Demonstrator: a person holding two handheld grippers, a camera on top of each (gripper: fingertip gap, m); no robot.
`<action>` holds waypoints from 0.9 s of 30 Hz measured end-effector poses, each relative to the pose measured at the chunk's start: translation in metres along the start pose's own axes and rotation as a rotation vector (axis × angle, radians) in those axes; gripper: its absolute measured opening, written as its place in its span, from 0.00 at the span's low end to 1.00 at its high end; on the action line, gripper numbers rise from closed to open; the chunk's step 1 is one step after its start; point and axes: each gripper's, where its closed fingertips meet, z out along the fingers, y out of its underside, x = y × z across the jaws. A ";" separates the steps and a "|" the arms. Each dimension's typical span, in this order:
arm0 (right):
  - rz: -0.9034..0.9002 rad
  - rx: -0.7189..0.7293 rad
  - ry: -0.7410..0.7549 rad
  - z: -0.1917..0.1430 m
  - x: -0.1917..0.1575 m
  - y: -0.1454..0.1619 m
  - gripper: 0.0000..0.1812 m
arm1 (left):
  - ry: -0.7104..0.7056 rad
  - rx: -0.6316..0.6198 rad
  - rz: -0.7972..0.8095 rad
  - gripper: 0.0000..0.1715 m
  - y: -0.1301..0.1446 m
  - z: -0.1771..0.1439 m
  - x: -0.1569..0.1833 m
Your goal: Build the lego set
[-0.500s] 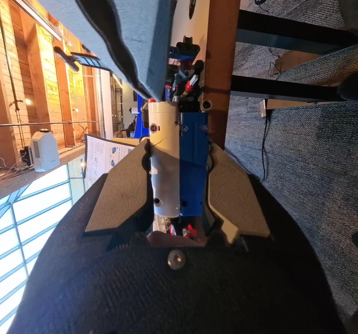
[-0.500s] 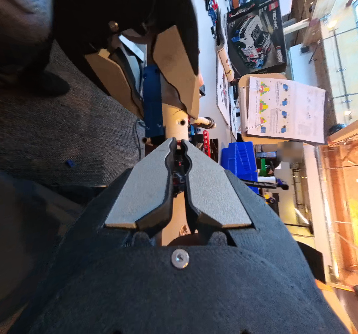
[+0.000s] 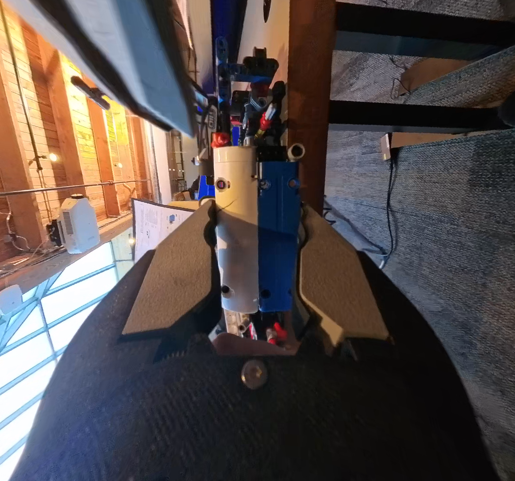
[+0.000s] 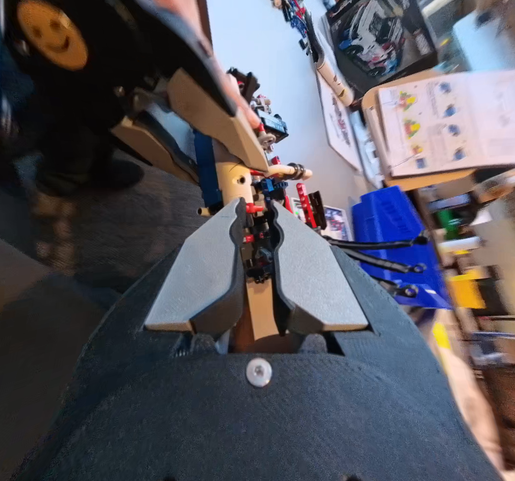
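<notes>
My left gripper [image 3: 256, 212] is shut on the lego assembly [image 3: 237, 244]. Its tan fingers [image 3: 178, 272] clamp the white panel on one side and the blue panel [image 3: 277, 244] on the other. Black, red and blue beams stick out of the far end [image 3: 250, 105]. In the right wrist view the left gripper [image 4: 228, 173] holds the assembly [image 4: 234, 183] out over the table edge. My right gripper [image 4: 257, 207] has its jaws slightly apart. The black and red end of the assembly [image 4: 257, 244] shows in the gap. The right gripper's body [image 3: 111, 49] is blurred at upper left.
A white table [image 4: 245, 35] with a wooden edge [image 3: 306, 77] carries loose lego parts [image 4: 289, 7], a lego box [image 4: 381, 30] and a blue bin [image 4: 390, 244]. An instruction sheet [image 4: 446, 122] stands on a stand. Grey carpet [image 3: 418, 244] lies below. Black rods [image 4: 376, 247] lie near the bin. The grippers' ends are close to 7 cm from one another.
My right gripper's jaws have parted and it has drawn back from the assembly's end, with motion blur. More of the blue beams now shows. The left gripper keeps its grip.
</notes>
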 end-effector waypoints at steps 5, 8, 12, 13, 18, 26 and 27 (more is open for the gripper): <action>0.295 -0.030 -0.259 0.000 0.008 0.001 0.18 | -0.001 -0.054 0.087 0.32 0.007 0.000 0.006; 0.307 -0.076 -0.352 0.007 0.009 0.003 0.23 | -0.018 -0.068 0.103 0.32 0.009 0.000 0.006; 0.249 -0.156 -0.406 0.021 0.006 0.009 0.30 | -0.067 -0.085 0.087 0.32 0.012 0.001 -0.001; 0.233 -0.170 -0.418 0.025 0.004 0.010 0.31 | -0.071 -0.089 0.082 0.32 0.014 0.001 -0.002; 0.228 -0.246 -0.474 0.037 -0.004 0.022 0.31 | -0.059 -0.088 0.082 0.32 0.014 0.005 0.005; 0.137 -0.274 -0.448 0.040 -0.004 0.030 0.28 | -0.054 -0.081 0.042 0.32 0.017 0.008 0.002; 0.132 -0.273 -0.444 0.040 -0.003 0.030 0.26 | -0.051 -0.079 0.041 0.32 0.017 0.008 0.002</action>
